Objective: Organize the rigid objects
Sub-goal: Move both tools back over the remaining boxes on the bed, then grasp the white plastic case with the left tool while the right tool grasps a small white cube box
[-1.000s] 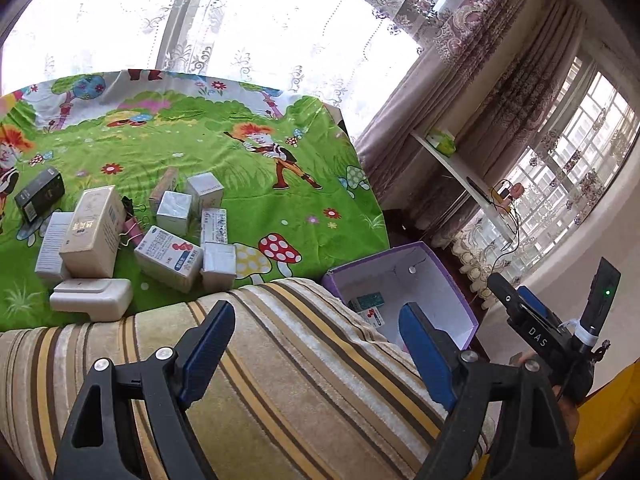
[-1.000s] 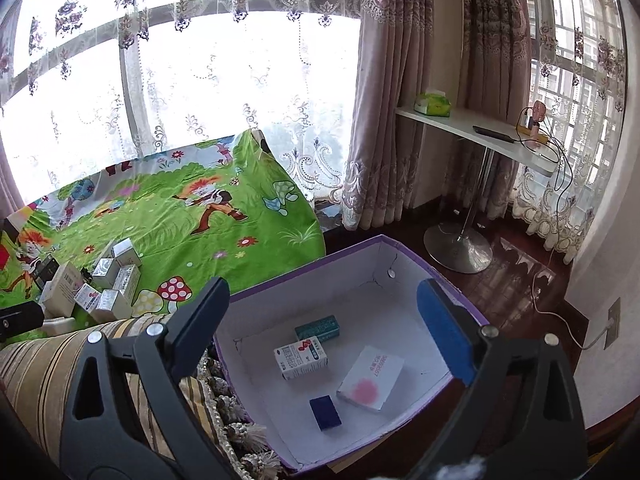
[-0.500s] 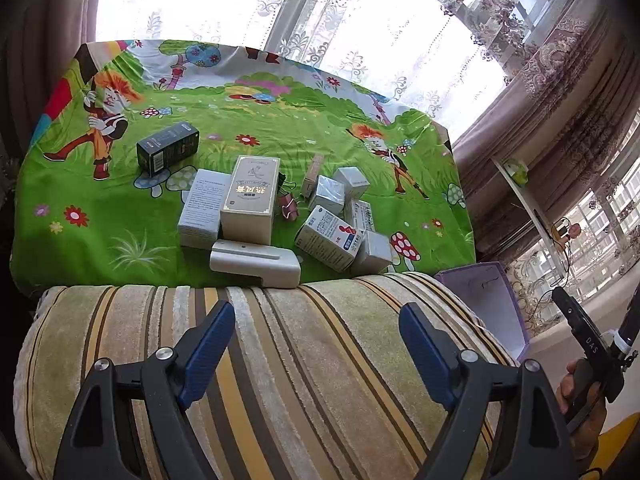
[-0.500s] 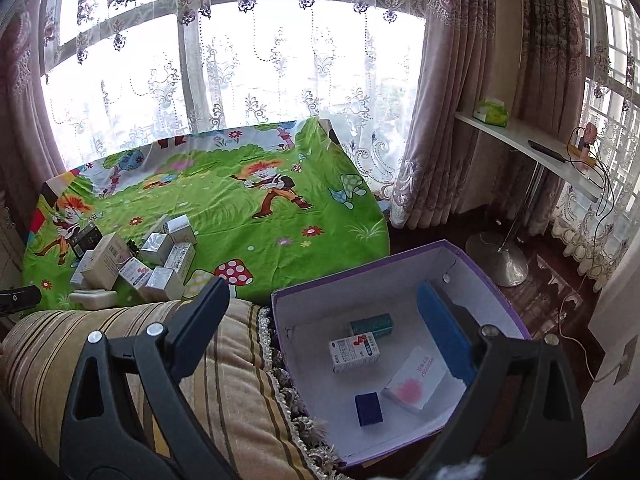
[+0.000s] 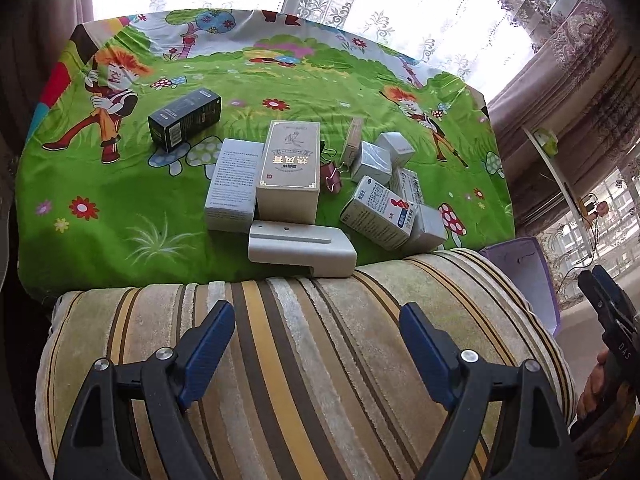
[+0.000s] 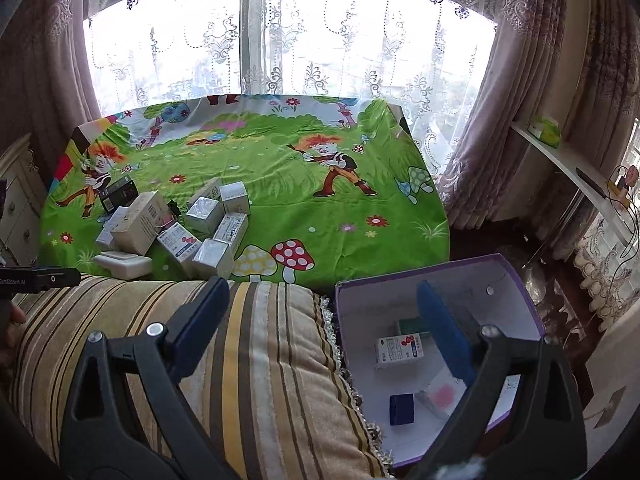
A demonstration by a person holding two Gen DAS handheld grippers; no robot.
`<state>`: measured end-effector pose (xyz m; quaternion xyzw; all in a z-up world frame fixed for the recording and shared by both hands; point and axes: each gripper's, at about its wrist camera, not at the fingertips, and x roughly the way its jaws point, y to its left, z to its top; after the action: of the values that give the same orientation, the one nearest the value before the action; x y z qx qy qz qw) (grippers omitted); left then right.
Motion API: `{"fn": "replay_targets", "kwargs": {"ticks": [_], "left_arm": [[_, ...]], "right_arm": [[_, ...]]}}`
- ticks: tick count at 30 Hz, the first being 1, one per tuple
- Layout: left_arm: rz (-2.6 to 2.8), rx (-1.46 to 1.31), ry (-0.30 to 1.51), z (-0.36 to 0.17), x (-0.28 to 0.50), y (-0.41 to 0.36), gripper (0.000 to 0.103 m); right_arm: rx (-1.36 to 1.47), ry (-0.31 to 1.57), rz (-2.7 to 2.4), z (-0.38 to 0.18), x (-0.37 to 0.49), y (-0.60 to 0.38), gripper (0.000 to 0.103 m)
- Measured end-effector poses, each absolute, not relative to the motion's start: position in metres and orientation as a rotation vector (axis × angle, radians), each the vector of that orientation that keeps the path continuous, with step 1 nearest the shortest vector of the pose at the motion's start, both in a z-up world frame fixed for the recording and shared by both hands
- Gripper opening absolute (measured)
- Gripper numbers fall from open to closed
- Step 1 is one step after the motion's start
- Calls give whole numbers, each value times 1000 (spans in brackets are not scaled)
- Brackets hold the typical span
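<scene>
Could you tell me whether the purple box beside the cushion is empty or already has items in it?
Not empty: the purple box is open-topped, with several small packages on its white floor.

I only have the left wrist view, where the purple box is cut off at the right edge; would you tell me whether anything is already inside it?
Observer: Yes. The right wrist view shows four items in the purple box; one is a white carton with red and blue print.
Operator: Thank you. What are the others?
Observer: A small dark blue box, a flat white pack with a pink spot, and a green box partly hidden behind a jaw.
Operator: Is the right gripper carrying anything?
Observer: No, the right gripper has its jaws open with nothing between them.
</scene>
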<state>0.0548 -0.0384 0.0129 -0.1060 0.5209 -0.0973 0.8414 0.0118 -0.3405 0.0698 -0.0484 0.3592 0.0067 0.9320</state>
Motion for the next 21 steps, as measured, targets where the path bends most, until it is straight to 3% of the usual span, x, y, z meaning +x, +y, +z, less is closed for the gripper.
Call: {"fn": "replay_targets", "kwargs": {"ticks": [8,21], "left_arm": [[-155,-64,1184,-2,88,-60,88],[-82,-90,1270,-23,121,-67,97]], "right_arm": [[-158,793,79,58,31,-308,96],[-204,909,147,34,77,-267,96]]}}
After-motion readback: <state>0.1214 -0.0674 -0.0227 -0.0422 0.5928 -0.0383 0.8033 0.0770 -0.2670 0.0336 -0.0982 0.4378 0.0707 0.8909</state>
